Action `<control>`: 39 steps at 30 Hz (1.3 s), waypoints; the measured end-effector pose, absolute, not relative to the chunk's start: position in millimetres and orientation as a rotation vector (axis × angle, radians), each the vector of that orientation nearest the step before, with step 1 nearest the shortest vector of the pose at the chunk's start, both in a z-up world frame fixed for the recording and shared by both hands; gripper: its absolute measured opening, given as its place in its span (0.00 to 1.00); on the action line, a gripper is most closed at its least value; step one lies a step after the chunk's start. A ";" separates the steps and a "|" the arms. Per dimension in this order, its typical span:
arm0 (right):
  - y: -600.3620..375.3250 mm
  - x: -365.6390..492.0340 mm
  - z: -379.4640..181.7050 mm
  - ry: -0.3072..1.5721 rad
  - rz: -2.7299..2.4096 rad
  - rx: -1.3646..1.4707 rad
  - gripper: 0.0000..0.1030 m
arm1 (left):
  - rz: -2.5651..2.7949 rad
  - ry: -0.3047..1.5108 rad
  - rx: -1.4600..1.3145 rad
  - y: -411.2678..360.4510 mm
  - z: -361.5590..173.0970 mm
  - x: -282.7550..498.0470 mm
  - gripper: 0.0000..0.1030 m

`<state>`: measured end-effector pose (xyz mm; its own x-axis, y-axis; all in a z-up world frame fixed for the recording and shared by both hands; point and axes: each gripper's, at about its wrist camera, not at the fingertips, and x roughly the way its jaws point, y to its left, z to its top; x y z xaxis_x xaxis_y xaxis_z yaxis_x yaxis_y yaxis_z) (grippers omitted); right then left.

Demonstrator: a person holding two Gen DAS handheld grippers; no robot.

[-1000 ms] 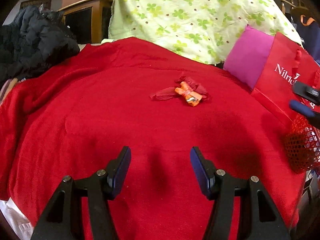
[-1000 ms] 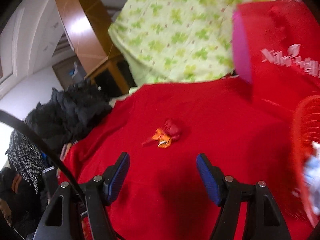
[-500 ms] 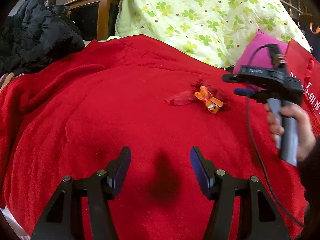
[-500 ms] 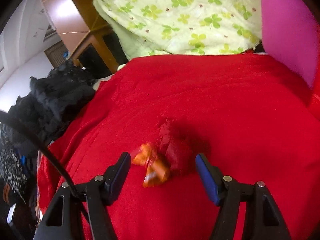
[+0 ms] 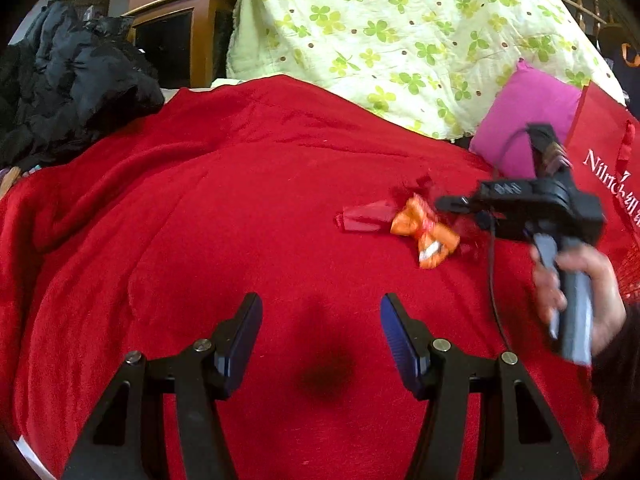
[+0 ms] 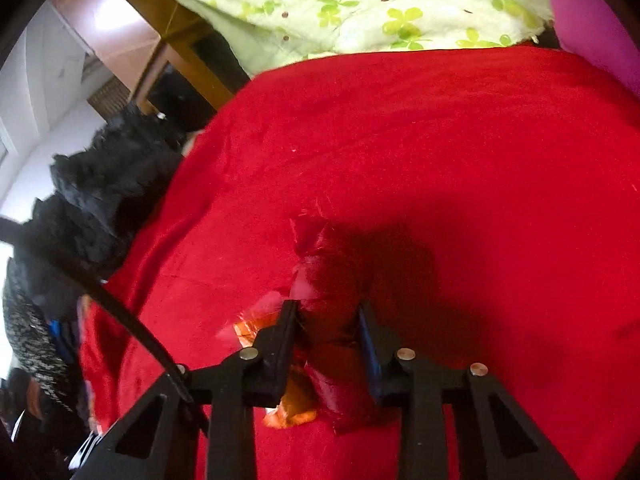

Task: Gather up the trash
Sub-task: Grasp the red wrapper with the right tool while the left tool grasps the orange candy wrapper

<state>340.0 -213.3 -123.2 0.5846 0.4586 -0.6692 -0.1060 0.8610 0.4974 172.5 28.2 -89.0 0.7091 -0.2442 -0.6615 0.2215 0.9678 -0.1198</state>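
Right gripper [image 6: 326, 322] clamped down on dark red wrapper [image 6: 320, 248] lying mid-blanket [image 6: 460, 140], jaws at their narrowest. Orange wrapper [image 6: 290, 404] touching the dark red one, mostly outside the left jaw; likely to slip free on lifting. Blanket pile possibly pinched too. Left gripper [image 5: 322, 330] half open, empty, nearer blanket edge.

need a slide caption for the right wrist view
Right tool shut on red wrapper atop the red blanket, orange wrapper beside it.
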 end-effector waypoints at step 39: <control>-260.7 21.6 -48.3 0.659 0.184 0.328 0.31 | -0.517 1.001 0.000 -29.4 -136.8 135.3 0.30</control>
